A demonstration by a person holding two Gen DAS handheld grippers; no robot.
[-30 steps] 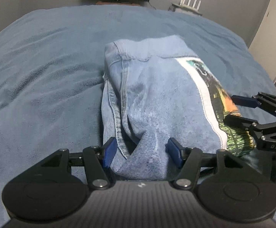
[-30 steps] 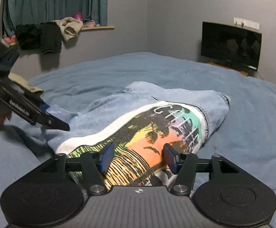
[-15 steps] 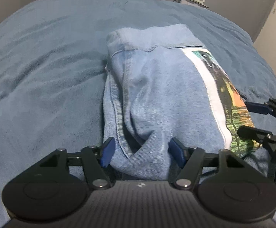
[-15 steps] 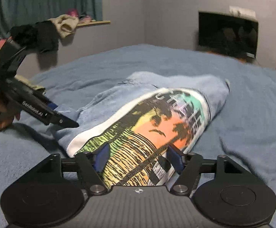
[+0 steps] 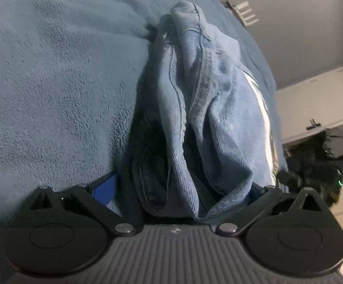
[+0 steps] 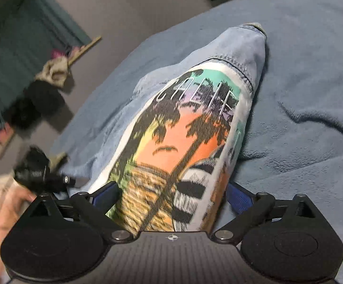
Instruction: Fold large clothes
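Observation:
A folded blue denim jacket (image 5: 209, 108) with a colourful palm-tree print panel (image 6: 185, 146) lies on a blue blanket (image 5: 53, 82). My left gripper (image 5: 183, 189) has its jaws spread wide around the jacket's near end, and the bunched denim fills the gap between the blue pads. My right gripper (image 6: 171, 196) stands the same way around the printed end, jaws spread, cloth between the pads. The jacket's near end rises off the blanket in both views. The left gripper also shows in the right wrist view (image 6: 53, 177), held by a hand.
The blue blanket (image 6: 301, 94) covers the bed all around. A grey wall, a teal curtain (image 6: 17, 47) and a shelf with heaped clothes (image 6: 50, 75) stand at the left. A white cabinet (image 5: 313, 104) stands at the right.
Both grippers have pushed forward onto the jacket's near end and tilted. The cloth now sits deep between the jaws and lifts up. The views have rolled sideways.

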